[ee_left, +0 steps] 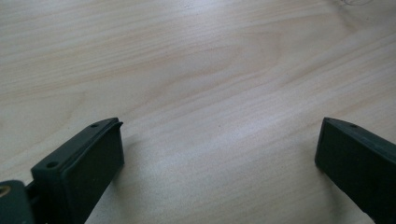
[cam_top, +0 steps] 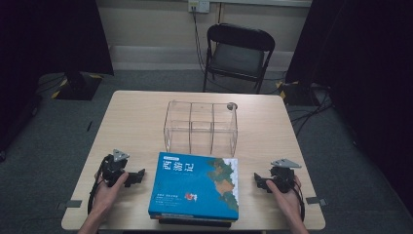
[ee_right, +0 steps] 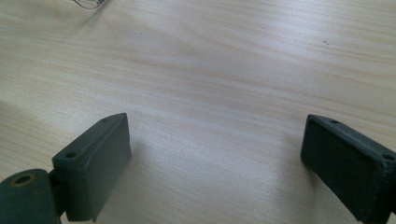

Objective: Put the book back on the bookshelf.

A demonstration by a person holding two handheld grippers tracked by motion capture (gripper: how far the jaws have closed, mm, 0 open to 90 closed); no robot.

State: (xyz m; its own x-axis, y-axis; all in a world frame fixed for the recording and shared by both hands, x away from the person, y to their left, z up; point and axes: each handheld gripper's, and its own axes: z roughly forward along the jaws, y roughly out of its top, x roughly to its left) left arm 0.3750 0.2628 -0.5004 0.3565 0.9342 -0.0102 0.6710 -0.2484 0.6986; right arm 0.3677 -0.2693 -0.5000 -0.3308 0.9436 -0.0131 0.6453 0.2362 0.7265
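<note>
The pale wooden bench [cam_top: 131, 126] stood on grey carpet, with a black folding chair [cam_top: 238, 53] beyond its far edge and dark curtains at both sides of the room. Near the middle of the bench sat a clear plastic organizer [cam_top: 200, 127], an open-topped box split by clear walls into compartments that looked empty. Just in front of it, at the near edge, lay a stack of books [cam_top: 195, 187]; the top one had a blue cover with white characters and a map-like picture in green and orange, and the darker edges of the books beneath showed under its near side. The stack lay flat, its far edge just beside the organizer's front wall; whether the two touched could not be told.

The left tongs [cam_top: 132, 178] rested low over the bench to the left of the books, held in the person's left hand [cam_top: 108, 187], pointing toward the stack but apart from it. In the left gripper view the left tongs [ee_left: 219, 154] stood wide apart with bare wood between them.

The right tongs [cam_top: 259, 181] sat to the right of the stack in the right hand [cam_top: 285, 191], likewise pointing at it without contact. In the right gripper view the right tongs [ee_right: 215, 154] were spread wide over bare wood, gripping nothing.
</note>
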